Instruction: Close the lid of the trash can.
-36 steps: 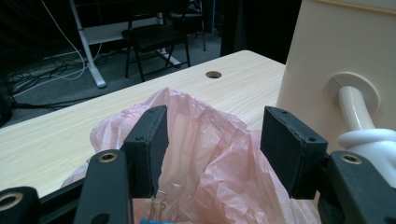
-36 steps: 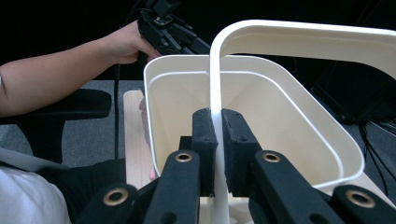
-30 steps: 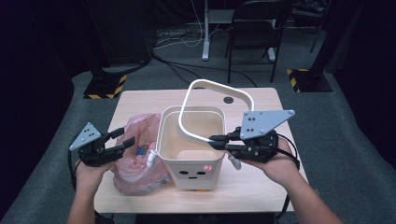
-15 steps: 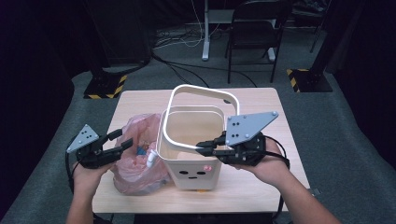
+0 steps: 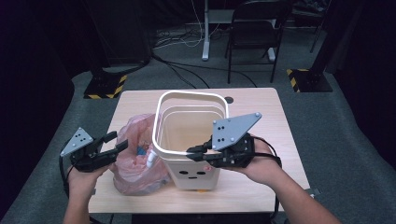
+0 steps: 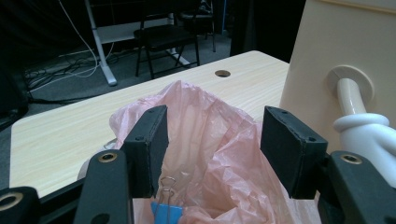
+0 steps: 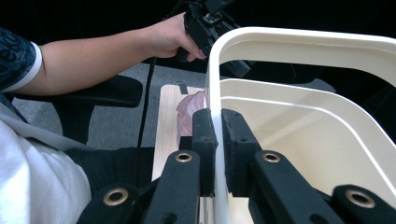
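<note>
The right claw pinches the white ring handle of the cream bin in the middle of the table. The left claw is wide open, holding nothing. The pink bag, left of the bin, has a blue clip inside and probably isn't in yet. The bin looks empty.

A cream bin with a white ring is showing a small dark face print; the bag is glowing translucent pink, its clip blue, the table pale woodgrain.
</note>
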Tool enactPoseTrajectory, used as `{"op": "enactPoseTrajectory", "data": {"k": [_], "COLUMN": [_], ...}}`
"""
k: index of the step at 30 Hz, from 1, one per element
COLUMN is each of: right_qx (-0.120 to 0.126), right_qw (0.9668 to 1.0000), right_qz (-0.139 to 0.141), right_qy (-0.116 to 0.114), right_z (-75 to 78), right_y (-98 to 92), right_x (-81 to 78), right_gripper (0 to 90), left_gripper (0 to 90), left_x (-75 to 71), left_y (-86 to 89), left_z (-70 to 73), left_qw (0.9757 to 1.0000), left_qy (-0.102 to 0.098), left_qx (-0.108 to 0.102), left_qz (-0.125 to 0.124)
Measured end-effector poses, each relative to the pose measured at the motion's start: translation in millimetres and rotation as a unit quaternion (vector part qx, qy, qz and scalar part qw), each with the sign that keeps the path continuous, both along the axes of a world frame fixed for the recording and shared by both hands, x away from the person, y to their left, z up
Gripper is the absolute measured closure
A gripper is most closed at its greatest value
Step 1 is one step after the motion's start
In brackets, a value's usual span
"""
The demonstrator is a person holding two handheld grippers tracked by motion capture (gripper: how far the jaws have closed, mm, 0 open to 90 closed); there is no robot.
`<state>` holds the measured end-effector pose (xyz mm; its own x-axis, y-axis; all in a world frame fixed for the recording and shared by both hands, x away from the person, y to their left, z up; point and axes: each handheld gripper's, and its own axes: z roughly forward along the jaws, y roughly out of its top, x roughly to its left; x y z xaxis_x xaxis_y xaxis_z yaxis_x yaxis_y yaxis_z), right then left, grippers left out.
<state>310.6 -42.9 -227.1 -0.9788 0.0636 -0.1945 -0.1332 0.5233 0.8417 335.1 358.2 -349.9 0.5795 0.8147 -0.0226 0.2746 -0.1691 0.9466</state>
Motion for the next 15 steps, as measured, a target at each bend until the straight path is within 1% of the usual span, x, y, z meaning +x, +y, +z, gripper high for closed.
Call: {"op": "enactPoseTrajectory", "data": {"k": [6,11,15], "right_qx": [-0.003,-0.018,-0.021], "right_qw": [1.0000,0.9998,0.9997], "right_qz": [0.004,0.008,0.009], "right_qy": [0.007,0.006,0.009], "right_z": [0.1,-2.0,-4.0], "right_y": [0.0,1.0,1.0], "right_x": [1.8,1.1,2.5], "right_gripper": [84.2,84.2,84.2], "left_gripper": [41.4,41.4,41.4], "left_x": [-0.8,-0.1,0.2], "left_y": [0.8,-0.1,-0.2], "left_z": [-0.2,-0.7,-1.0], "left_qw": [1.0000,1.0000,1.0000], "left_qy": [0.000,0.001,0.002], "left_qx": [0.000,0.001,0.002], "left_qz": [0.002,0.001,0.001]}}
